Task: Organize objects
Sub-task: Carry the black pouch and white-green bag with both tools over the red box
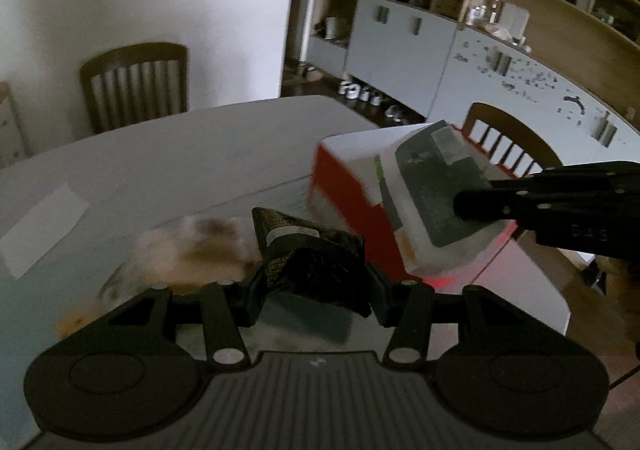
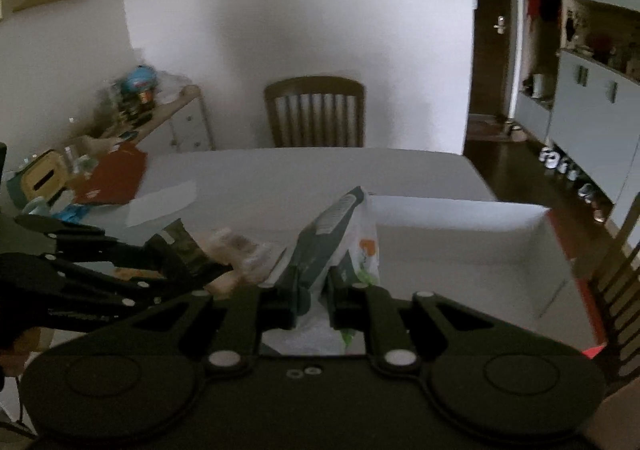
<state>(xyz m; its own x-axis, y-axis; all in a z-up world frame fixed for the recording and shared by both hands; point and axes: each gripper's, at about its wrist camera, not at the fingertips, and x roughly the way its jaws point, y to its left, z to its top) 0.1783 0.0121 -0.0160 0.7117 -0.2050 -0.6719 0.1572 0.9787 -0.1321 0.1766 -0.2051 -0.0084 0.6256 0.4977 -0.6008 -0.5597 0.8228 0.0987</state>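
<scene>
My left gripper (image 1: pixel 316 284) is shut on the dark, mesh-patterned end of a snack packet (image 1: pixel 298 240); the packet's clear, tan-filled part (image 1: pixel 200 254) trails blurred to the left above the white table (image 1: pixel 180 153). My right gripper (image 2: pixel 314 290) is shut on a dark green and white bag (image 2: pixel 340 234). That bag (image 1: pixel 432 185) hangs in front of a white box with red sides (image 1: pixel 344 185), with the right gripper (image 1: pixel 464 205) coming in from the right. In the right wrist view the left gripper (image 2: pixel 168 254) with its packet (image 2: pixel 180 242) is at the left. The open box (image 2: pixel 460 246) lies just beyond the bag.
A wooden chair (image 2: pixel 316 113) stands behind the table and another (image 1: pixel 508 141) at its right. A white paper sheet (image 2: pixel 160 201), a red folder (image 2: pixel 112 177) and clutter lie at the table's left. Grey cabinets (image 1: pixel 400 33) line the right wall.
</scene>
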